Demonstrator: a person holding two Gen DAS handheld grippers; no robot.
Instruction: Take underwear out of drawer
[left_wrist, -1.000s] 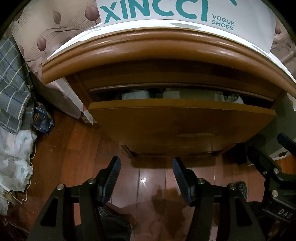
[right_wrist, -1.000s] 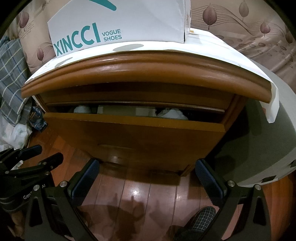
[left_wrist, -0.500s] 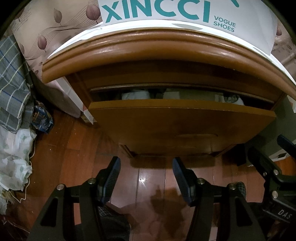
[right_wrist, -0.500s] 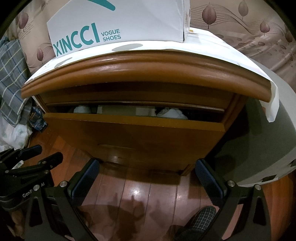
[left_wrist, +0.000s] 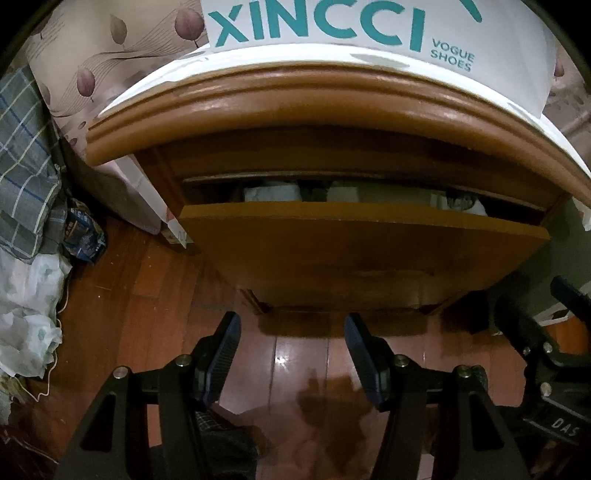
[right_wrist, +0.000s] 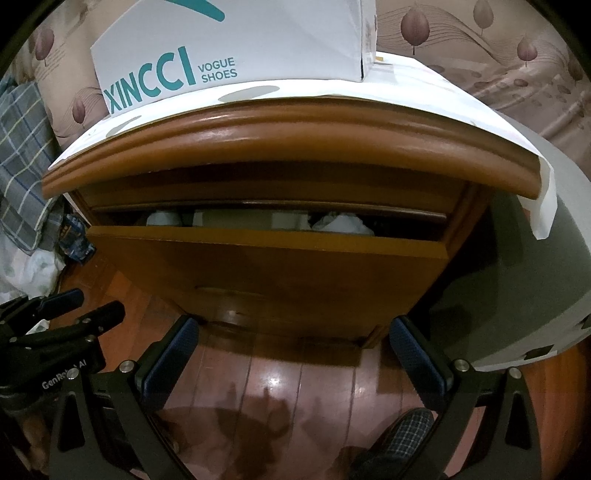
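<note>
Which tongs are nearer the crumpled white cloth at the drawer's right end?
Right, probably. The right tongs sit open below the drawer front, roughly under the cloth. The left tongs, also open, are further left, with the cloth off to their right.

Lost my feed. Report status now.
Left tongs and right tongs open, empty. Brown wooden drawer part open, pale folded clothes inside. Gap narrow; nothing blocking.

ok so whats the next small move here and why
Probably raise the right gripper toward the gap above the drawer front. The drawer is only partly out, pale folded cloth shows in the slot, and both the right and the left gripper hang low over the floor, jaws open and empty.
</note>
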